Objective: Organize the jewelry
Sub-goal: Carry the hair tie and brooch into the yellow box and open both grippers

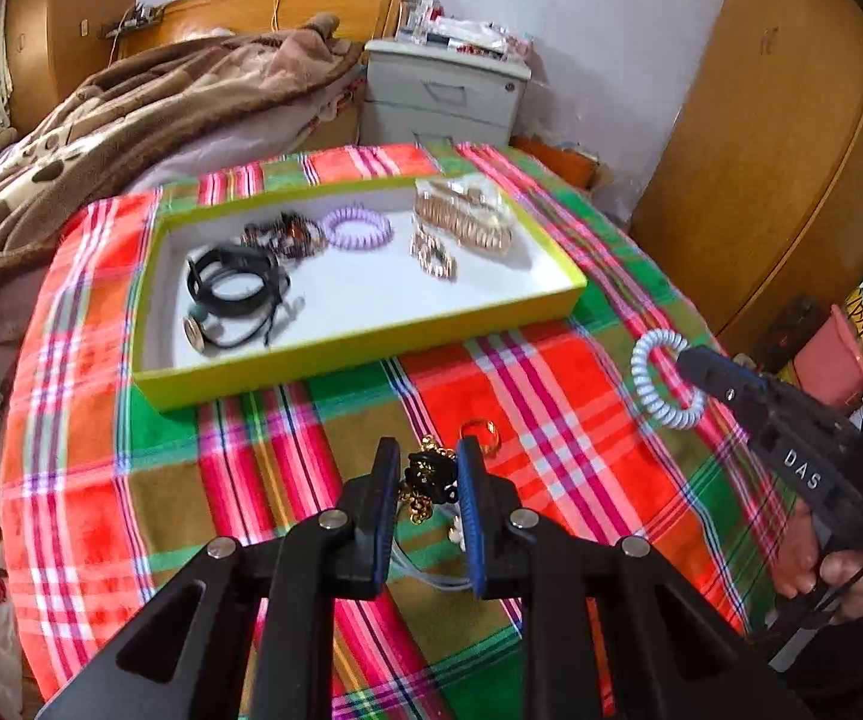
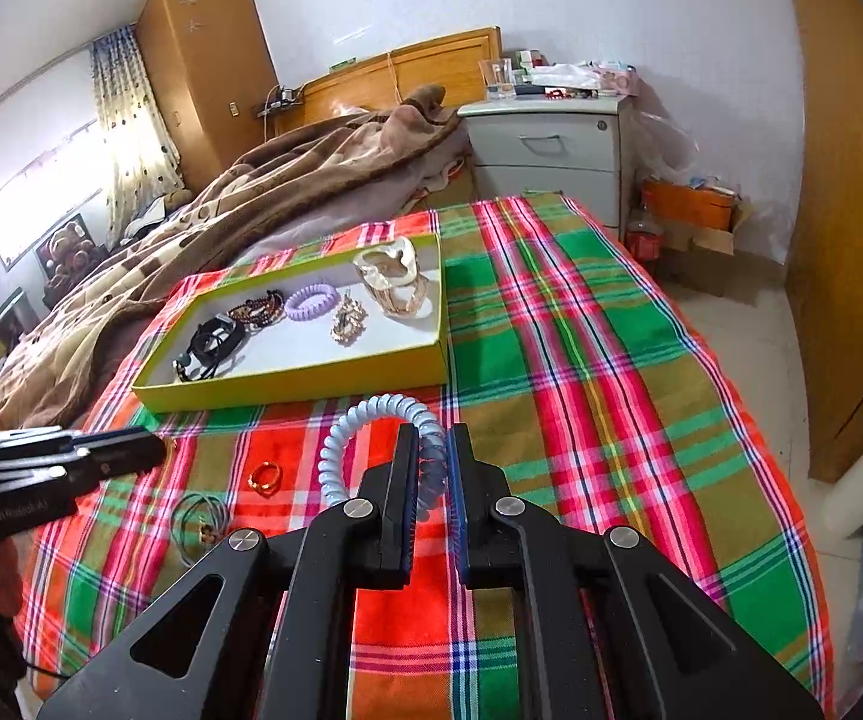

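right wrist: coil band point(image 2: 335, 450) pinched in right gripper point(image 2: 431, 468), seemingly.

blue cord point(image 1: 425, 579) partly hidden behind left hand-held gripper point(image 1: 428, 468)

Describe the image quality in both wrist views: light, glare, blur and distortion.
Left wrist view: strong fisheye bending with dark corners; even soft light; the gold link bracelets in the yellow-rimmed white tray look slightly smeared. Right wrist view: same barrel distortion; the curtained window at left is blown out white; the pale blue spiral hair tie stays sharp.
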The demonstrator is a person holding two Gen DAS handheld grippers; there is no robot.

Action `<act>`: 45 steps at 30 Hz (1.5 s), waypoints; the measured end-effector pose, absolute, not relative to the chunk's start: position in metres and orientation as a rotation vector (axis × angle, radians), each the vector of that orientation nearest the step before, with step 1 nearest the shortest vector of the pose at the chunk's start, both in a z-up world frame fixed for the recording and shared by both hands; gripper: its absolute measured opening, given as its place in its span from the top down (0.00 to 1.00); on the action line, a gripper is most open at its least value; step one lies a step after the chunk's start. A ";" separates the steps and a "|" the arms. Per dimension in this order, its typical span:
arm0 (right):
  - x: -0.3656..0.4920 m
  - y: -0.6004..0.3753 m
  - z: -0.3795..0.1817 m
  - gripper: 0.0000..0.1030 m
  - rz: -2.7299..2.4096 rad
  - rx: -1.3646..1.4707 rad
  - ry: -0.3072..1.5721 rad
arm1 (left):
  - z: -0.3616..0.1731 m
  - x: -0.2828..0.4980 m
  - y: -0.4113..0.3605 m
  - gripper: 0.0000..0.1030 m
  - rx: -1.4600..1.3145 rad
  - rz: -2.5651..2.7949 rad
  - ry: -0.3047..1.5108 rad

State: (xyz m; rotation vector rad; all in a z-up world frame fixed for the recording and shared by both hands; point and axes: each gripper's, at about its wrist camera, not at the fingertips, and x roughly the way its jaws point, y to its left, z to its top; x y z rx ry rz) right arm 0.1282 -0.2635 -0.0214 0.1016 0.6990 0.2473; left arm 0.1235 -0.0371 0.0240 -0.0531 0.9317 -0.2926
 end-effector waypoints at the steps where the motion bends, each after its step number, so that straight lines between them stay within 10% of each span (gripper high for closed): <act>1: 0.129 -0.262 -0.019 0.91 0.249 0.099 0.695 | 0.028 0.125 -0.035 0.81 -0.063 -0.292 0.924; 45: 0.255 -0.207 -0.038 0.91 0.230 0.012 0.843 | 0.001 0.277 -0.024 0.80 -0.091 -0.310 0.985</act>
